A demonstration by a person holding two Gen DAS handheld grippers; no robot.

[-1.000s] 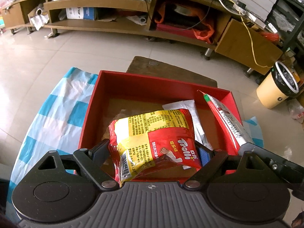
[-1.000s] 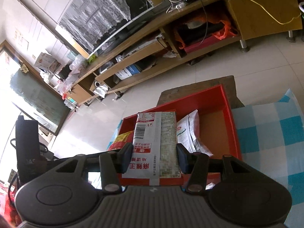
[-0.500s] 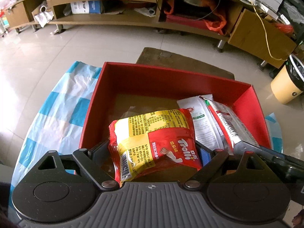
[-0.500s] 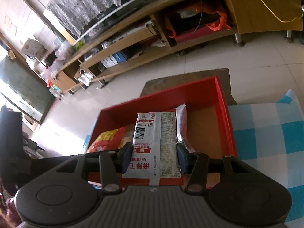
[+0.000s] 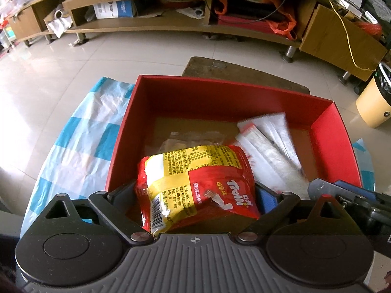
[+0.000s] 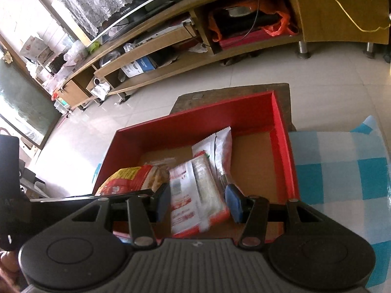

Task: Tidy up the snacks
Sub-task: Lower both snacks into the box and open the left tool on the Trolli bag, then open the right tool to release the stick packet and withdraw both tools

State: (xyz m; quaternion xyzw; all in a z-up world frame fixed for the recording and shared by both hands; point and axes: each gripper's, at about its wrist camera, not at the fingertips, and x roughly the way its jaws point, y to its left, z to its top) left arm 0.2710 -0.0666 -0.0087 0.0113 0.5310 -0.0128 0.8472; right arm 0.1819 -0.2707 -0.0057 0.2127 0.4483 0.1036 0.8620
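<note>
My left gripper [image 5: 195, 195] is shut on a red and yellow Trolli bag [image 5: 195, 178], held over the near left part of the red box [image 5: 220, 90]. My right gripper [image 6: 199, 201] is open over the box [image 6: 283, 146]. A red and white noodle packet [image 6: 195, 195] lies blurred between its fingers, free of them, on a white packet [image 6: 220, 151]. Both packets show blurred in the left wrist view [image 5: 268, 151]. The Trolli bag shows in the right wrist view [image 6: 127, 178].
The box sits on a dark wooden stool [image 5: 244, 73] beside a blue and white checked cloth [image 5: 80, 134], [image 6: 342, 166]. A long wooden TV cabinet [image 5: 171, 24] runs along the back. A yellow bin [image 5: 374, 105] stands on the floor at right.
My right gripper has opened and let go of the noodle packet, which has dropped into the box. Both grippers have moved closer over the box. The left still holds the Trolli bag.
</note>
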